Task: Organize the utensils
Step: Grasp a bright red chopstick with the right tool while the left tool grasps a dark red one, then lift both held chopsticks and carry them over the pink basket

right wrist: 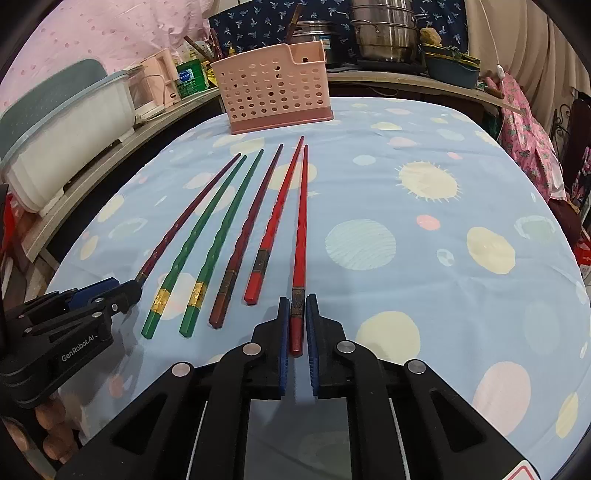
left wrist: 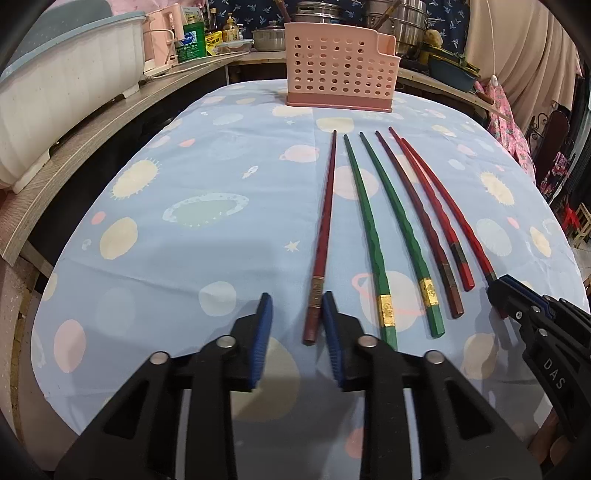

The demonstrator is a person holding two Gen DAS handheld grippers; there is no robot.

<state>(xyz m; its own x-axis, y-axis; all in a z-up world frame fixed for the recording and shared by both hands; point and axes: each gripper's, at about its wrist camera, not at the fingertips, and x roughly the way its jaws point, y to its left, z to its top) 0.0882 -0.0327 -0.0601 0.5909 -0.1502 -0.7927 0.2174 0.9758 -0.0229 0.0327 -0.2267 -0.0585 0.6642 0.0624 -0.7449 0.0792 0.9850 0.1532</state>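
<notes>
Several chopsticks lie side by side on the blue planet-print tablecloth (left wrist: 221, 177): a dark red one (left wrist: 325, 229) at the left, two green ones (left wrist: 365, 221) (left wrist: 399, 225), a maroon one (left wrist: 417, 214) and two bright red ones (left wrist: 428, 199). A pink perforated utensil holder (left wrist: 341, 68) stands at the far end. My left gripper (left wrist: 297, 301) is open, its jaws either side of the dark red chopstick's handle. My right gripper (right wrist: 297, 304) is shut on the rightmost red chopstick (right wrist: 301, 221) at its handle end, which still lies on the cloth.
A white dish rack (left wrist: 62, 99) sits on a wooden shelf (left wrist: 110, 122) to the left. Pots (right wrist: 384, 29), bottles and a bowl crowd the counter behind the holder. Open cloth stretches to the right of the chopsticks (right wrist: 443, 240).
</notes>
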